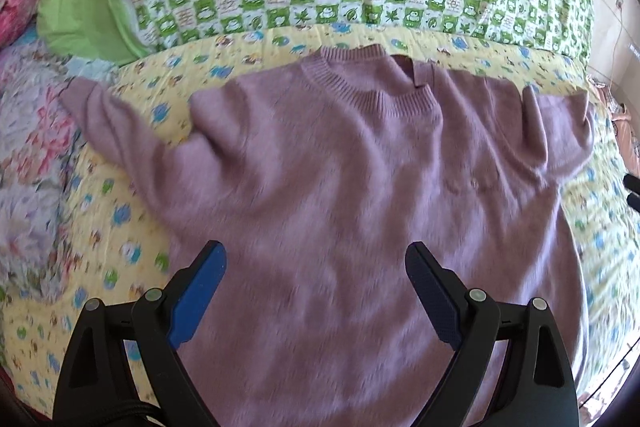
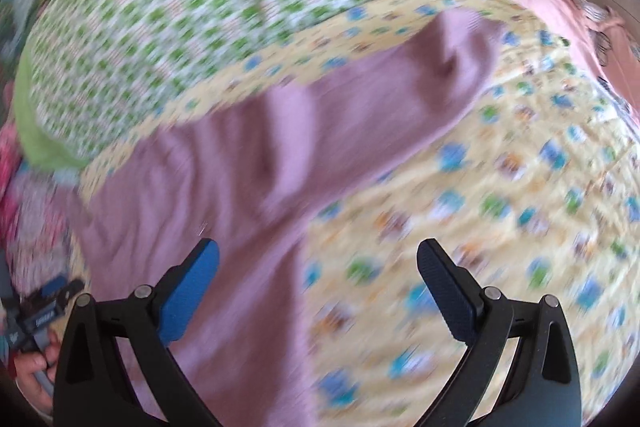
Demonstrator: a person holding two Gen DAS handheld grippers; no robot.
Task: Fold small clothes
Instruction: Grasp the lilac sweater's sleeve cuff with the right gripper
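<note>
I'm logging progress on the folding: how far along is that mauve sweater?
Done: the mauve sweater lies spread flat, front up, on the yellow patterned quilt, both sleeves out to the sides. In hand: nothing; the left tool hangs open over the sweater's lower body and the right tool hangs open by its right side edge. Left: every fold, since no sleeve or hem is turned in yet.
</note>
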